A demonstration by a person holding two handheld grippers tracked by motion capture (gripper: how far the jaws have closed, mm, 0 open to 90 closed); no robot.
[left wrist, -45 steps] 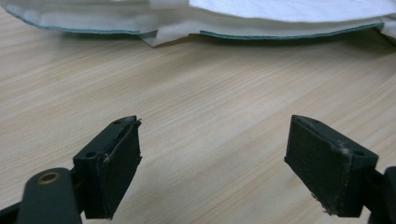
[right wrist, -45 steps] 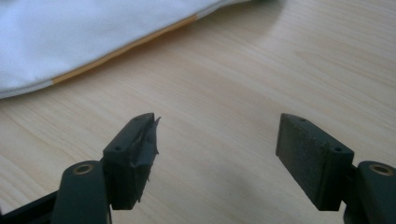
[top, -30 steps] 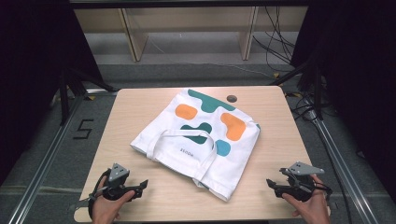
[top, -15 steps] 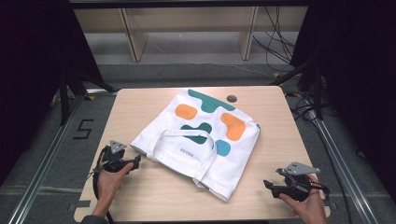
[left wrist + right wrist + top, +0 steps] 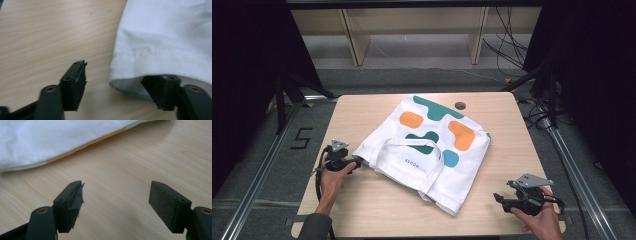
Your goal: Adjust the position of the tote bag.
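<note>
Near the front left corner of the desk (image 5: 337, 215), your left gripper (image 5: 353, 162) has slid over from the bare wood to the near left corner of the white tote bag (image 5: 432, 150). A second ago it sat well back from the cloth. Now it is right at the bag's edge. Its jaws have just been closing, from wide open to partly open. From the left gripper view you can see the folded cloth edge (image 5: 140, 82) between them. One jaw looks tucked under the hem and the other still stands on bare wood, apart from the cloth. So the bag is not pinched yet. I think you are about to grab that corner, and a bit more squeeze should do it.

Over by the front right corner, your right gripper (image 5: 501, 199) has stayed where it was. Its jaws stand wide open with nothing in them. The bag's near edge lies a little way in front of it, not touching.

Farther back, the bag lies flat across the middle of the desk, with its handles on top. Its far corner is just beside the small dark hole (image 5: 460, 105) at the back edge.
</note>
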